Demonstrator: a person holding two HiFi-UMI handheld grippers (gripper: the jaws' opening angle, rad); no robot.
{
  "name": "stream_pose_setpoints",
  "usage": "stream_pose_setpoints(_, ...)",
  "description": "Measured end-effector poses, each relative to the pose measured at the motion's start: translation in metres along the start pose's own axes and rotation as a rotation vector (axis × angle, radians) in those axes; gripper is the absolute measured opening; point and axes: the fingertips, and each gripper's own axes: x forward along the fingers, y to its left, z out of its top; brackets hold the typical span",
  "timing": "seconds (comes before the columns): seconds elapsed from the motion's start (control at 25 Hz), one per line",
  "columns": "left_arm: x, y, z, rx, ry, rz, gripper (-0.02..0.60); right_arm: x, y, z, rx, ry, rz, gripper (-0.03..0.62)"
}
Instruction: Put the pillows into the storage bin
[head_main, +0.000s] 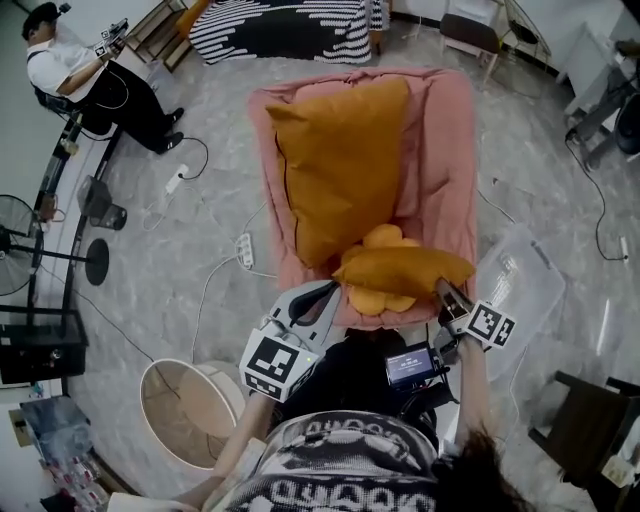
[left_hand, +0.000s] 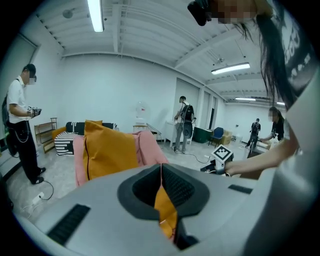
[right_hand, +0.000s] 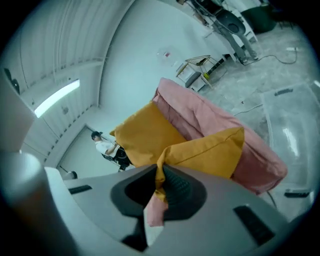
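A pink fabric storage bin (head_main: 452, 150) stands on the floor ahead of me. A large orange pillow (head_main: 340, 170) leans inside it. A smaller orange pillow (head_main: 405, 270) hangs over the bin's near end, above a yellow flower-shaped cushion (head_main: 383, 238). My left gripper (head_main: 330, 292) is shut on the smaller pillow's left end; orange fabric (left_hand: 165, 210) is pinched in the left gripper (left_hand: 161, 167). My right gripper (head_main: 445, 292) is shut on its right corner, and the pillow (right_hand: 210, 152) stretches away from the right gripper (right_hand: 161, 172) toward the bin (right_hand: 225, 125).
A clear plastic lid (head_main: 525, 280) lies on the floor right of the bin. A round beige basket (head_main: 185, 410) stands at my lower left. A power strip (head_main: 245, 250) and cables lie left of the bin. A person (head_main: 90, 75) sits far left; a dark chair (head_main: 590, 420) stands at lower right.
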Motion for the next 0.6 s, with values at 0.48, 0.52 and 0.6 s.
stream_pose_setpoints(0.48,0.007,-0.037,-0.013,0.086,-0.006,-0.291,0.014,-0.08,0.066,-0.011,0.034,-0.263,0.005,0.023)
stream_pose_setpoints(0.52,0.009,-0.042,-0.014,0.096,-0.003,-0.318,0.014,-0.092,0.068,-0.011,0.042,-0.291,-0.003,0.023)
stream_pose_setpoints(0.6,0.014,-0.05,-0.018,0.119,0.005,-0.369,0.014,-0.117,0.074,-0.008,0.06,-0.358,-0.009,0.023)
